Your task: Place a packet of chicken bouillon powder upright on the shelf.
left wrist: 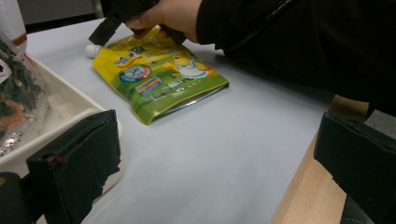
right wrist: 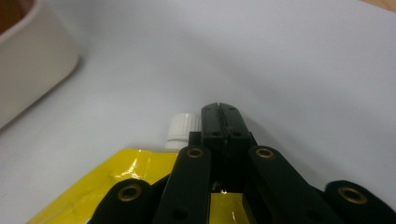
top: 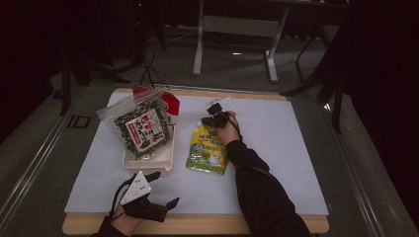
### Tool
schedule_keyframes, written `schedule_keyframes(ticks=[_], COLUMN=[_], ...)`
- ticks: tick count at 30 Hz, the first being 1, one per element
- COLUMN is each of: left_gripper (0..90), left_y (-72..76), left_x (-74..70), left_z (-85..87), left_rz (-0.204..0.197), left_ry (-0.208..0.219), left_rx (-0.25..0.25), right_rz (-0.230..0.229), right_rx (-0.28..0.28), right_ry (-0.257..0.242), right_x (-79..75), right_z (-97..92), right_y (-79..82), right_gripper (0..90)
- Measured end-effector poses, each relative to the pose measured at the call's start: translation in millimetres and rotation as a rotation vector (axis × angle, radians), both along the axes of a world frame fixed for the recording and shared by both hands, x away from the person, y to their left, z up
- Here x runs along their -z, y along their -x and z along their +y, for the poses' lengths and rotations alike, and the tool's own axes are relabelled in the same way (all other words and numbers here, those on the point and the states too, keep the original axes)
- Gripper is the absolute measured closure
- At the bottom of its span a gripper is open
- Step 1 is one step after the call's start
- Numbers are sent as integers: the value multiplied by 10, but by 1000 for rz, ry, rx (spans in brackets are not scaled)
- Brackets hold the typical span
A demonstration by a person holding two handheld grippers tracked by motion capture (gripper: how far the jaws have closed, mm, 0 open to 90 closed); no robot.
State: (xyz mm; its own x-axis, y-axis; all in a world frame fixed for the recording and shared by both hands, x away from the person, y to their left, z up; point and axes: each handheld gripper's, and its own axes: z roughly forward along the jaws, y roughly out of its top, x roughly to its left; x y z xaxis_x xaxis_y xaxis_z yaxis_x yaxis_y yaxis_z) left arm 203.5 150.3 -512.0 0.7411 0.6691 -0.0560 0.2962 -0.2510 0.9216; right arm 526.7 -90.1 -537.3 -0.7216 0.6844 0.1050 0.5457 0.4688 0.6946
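Observation:
A yellow-green spouted drink pouch [top: 208,148] lies flat on the white mat, its white cap [right wrist: 182,128] pointing away from me. My right gripper [top: 215,118] rests at the pouch's top end, its jaws pressed together just right of the cap [right wrist: 218,112]; nothing shows between the tips. The yellow pouch [right wrist: 135,168] lies under the gripper's linkage. My left gripper [top: 163,190] sits near the mat's front edge, jaws wide apart and holding nothing [left wrist: 217,135]. From there I see the pouch [left wrist: 159,79] ahead, with the other hand on its far end.
A white tray [top: 148,165] left of the pouch holds a clear zip bag of dark seaweed snacks [top: 141,128], with a red packet [top: 170,102] behind it. The tray's rim [left wrist: 70,109] is close to my left jaw. The wooden table edge [left wrist: 303,196] runs by my right jaw.

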Motion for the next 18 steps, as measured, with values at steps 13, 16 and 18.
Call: schedule_keyframes(ticks=[13, 16, 18], left_gripper=[16, 16, 15], left_y=[-10, -14, -13], left_x=[6, 4, 1], left_z=[-26, -32, -39], left_rz=[6, 3, 2], left_ry=[-7, -10, -11], left_rx=[4, 7, 7], right_rz=[-2, 6, 4], right_rx=[-73, -80, -85], right_ry=[-2, -6, -1], right_x=[56, 57, 57], right_z=[39, 38, 34], right_y=[292, 335, 389], right_gripper=[900, 900, 900])
